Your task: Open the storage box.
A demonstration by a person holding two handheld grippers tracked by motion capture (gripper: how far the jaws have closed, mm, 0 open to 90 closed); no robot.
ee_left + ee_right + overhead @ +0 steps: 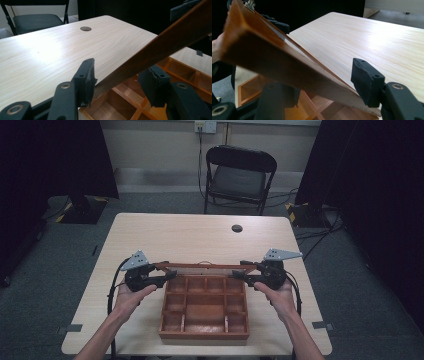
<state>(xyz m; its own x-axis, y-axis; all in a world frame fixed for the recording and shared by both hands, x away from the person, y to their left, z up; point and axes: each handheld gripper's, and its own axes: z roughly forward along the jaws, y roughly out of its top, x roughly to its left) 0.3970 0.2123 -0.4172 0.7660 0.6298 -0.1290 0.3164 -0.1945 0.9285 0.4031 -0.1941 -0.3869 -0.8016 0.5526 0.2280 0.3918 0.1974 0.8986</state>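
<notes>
Box: a wooden compartment box (pixel 204 312) sits at the table's (pixel 190 237) near edge, centred.
Lid: the hinged lid (pixel 202 266) stands raised along the box's far side, tilted.
Left hand-held gripper (pixel 167 278): jaws spread, the lid's left end between them, one pad touching.
Right hand-held gripper (pixel 239 276): jaws apart around the lid's right end, not clamped.
Risk: with neither gripper pinching, the lid could probably slip and slam down, or uneven pushing might twist the hinges.
</notes>
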